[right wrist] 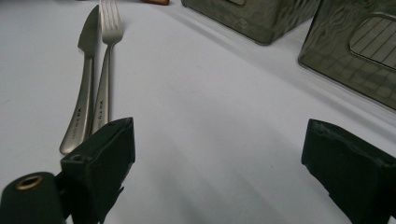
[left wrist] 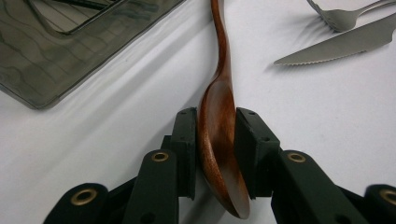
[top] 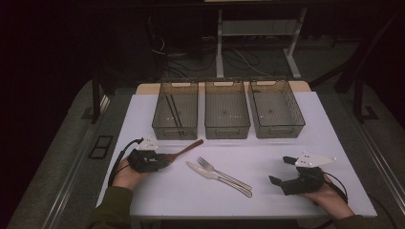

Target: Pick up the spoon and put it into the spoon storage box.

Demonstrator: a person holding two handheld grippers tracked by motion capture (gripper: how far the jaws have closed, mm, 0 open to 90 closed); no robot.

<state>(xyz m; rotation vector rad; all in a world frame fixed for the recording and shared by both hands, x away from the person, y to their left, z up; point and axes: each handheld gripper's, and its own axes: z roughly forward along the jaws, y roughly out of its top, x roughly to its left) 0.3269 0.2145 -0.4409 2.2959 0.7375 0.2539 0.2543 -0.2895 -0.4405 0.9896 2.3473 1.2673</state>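
A brown wooden spoon (top: 184, 148) lies low over the white table, its bowl (left wrist: 218, 140) clamped on edge between the jaws of my left gripper (top: 165, 159), which is shut on it. Its handle points toward the left bin (top: 175, 110). A steel fork (top: 222, 173) and knife (top: 215, 176) lie side by side in the middle of the table; both show in the right gripper view, fork (right wrist: 106, 70) and knife (right wrist: 84, 84). My right gripper (top: 282, 170) rests at the right front, open, with nothing between its jaws (right wrist: 219, 163).
Three smoky clear bins stand in a row at the back: the left bin holds dark chopsticks (top: 174, 110), the middle bin (top: 226, 109) and right bin (top: 276, 108) look bare. The white mat (top: 315, 138) ends near the person's hands. Cables and desk legs lie beyond the table.
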